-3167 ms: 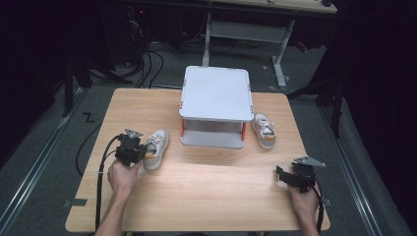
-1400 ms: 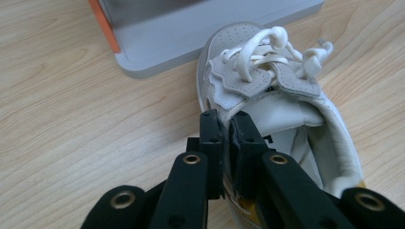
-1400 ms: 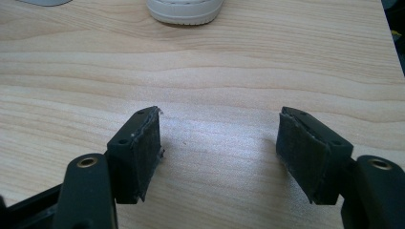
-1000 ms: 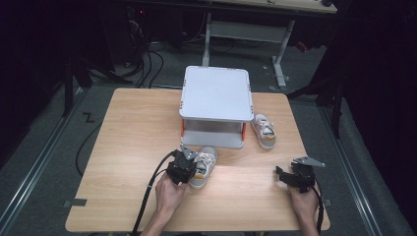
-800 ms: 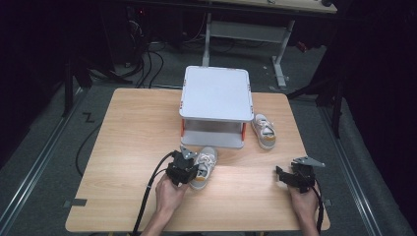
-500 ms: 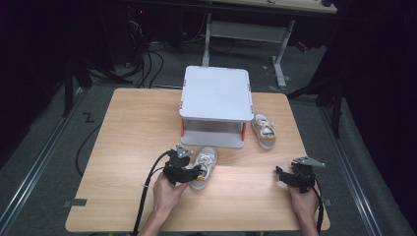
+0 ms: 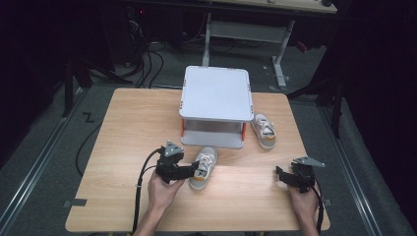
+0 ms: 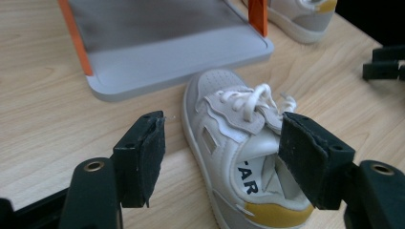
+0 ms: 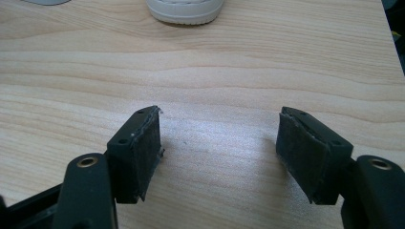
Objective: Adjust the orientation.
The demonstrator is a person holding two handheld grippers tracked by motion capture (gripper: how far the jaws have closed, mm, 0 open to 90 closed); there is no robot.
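Here, left hand-held gripper [image 8: 222, 162] just opened wide, shoe [image 8: 239, 143] between jaws — seemingly untouched, released.

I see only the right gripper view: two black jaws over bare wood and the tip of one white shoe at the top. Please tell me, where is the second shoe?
Observer: The second shoe lies on the table in front of the grey two-level rack, toe toward the rack.
Operator: Does the left gripper hold it?
Observer: No. The left gripper has just been opening its jaws; the shoe's heel end sits between them, and the pads do not press it.
Operator: And the shoe at the top of my view?
Observer: That shoe stands beside the right side of the rack, ahead of the right gripper, whose jaws are open and empty.
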